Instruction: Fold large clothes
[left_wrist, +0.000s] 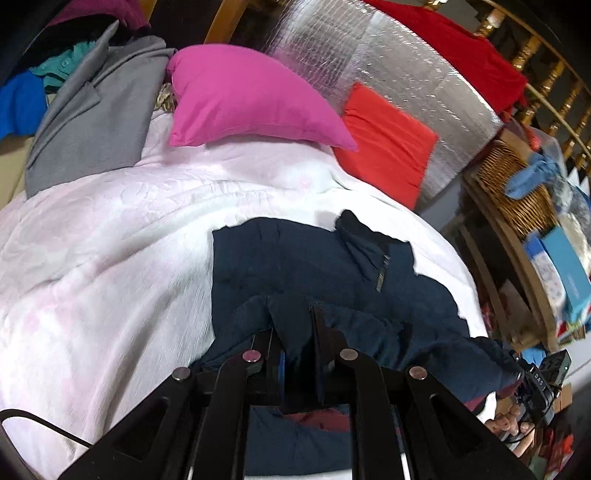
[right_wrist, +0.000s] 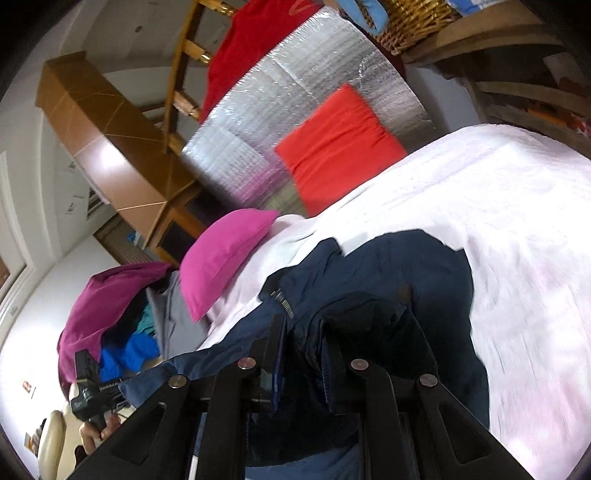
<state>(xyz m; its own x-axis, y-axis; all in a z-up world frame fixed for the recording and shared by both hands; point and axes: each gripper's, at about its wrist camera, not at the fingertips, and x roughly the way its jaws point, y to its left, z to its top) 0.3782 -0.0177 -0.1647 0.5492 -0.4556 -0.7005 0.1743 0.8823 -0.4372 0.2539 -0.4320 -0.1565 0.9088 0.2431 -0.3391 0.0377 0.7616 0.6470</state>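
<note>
Mid-fold: left gripper (left_wrist: 295, 332) and right gripper (right_wrist: 306, 332) each pinch the navy fleece zip jacket (left_wrist: 295, 258) over the pale pink bedspread (left_wrist: 110, 240); next, lay the lifted edge across.

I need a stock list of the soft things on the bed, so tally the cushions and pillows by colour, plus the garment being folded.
Pink pillow: 1
Orange-red cushion: 1
Navy jacket (gripped by the left gripper and the right gripper): 1
Total: 3
</note>
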